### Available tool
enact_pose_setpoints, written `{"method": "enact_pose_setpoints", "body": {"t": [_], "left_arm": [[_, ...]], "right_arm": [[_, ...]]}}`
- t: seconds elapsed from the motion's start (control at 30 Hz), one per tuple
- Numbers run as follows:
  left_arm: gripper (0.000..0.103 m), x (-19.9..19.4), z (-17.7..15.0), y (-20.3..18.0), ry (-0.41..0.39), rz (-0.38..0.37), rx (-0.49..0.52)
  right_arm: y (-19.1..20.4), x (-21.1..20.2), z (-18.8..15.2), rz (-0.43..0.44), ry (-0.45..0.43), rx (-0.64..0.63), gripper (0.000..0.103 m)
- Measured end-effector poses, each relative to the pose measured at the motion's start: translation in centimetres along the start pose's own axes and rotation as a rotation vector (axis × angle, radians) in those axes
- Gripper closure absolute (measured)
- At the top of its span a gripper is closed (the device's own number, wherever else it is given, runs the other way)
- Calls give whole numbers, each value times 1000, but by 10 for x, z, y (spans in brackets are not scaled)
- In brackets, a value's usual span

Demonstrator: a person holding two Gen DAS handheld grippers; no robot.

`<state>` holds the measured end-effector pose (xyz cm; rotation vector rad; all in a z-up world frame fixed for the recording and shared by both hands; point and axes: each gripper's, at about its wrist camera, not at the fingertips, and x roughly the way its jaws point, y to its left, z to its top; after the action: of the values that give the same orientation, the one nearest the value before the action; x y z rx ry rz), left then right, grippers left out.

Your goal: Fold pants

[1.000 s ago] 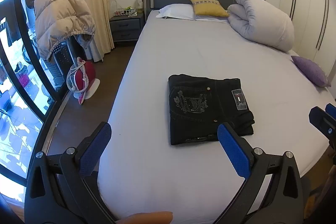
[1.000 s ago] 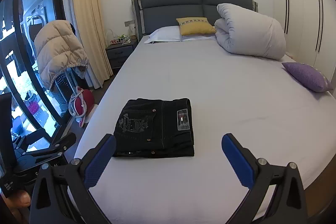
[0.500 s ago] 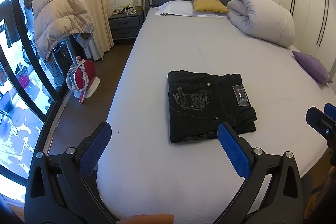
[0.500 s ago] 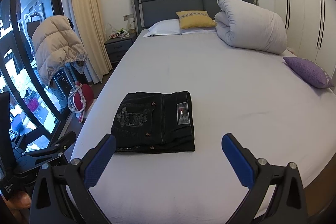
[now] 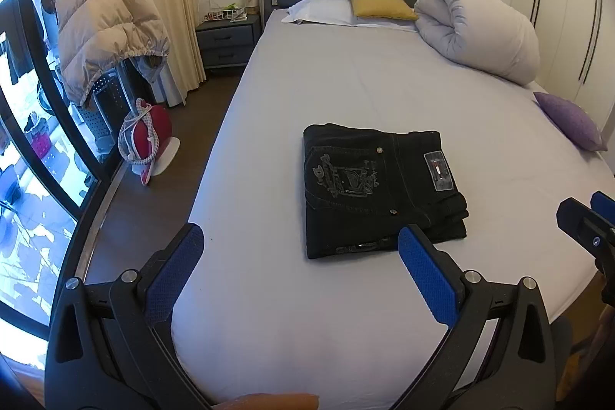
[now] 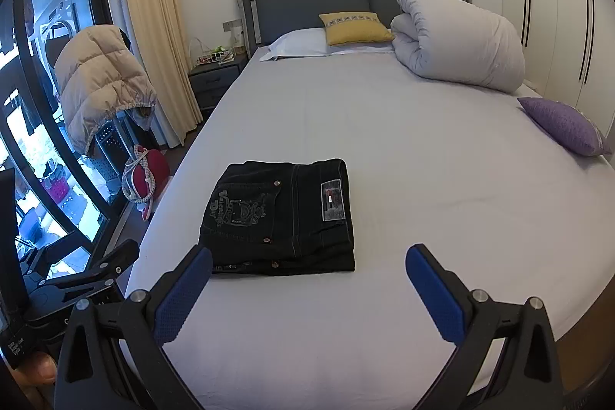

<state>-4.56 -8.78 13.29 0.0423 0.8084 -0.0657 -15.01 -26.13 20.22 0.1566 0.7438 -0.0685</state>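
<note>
Black pants [image 6: 280, 218] lie folded into a compact rectangle near the foot of the bed [image 6: 423, 148]. Left gripper [image 5: 296, 244] and right gripper [image 6: 309, 266] hover wide apart, empty. Folding looks finished; next probably only withdrawal or tidying.

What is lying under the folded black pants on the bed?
The folded black pants rest flat on the bed's pale sheet, which shows bare around them. Whatever sits directly beneath the stack is covered and cannot be seen.
</note>
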Motion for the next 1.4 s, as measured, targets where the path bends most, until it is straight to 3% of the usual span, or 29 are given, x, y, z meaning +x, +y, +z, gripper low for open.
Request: {"method": "enact_pose_setpoints", "body": {"t": [1.4], "left_arm": [[0,7,-2,-3,13,-14,1]], "right_arm": [[-3,7,-13,-2,28,10,0]]}}
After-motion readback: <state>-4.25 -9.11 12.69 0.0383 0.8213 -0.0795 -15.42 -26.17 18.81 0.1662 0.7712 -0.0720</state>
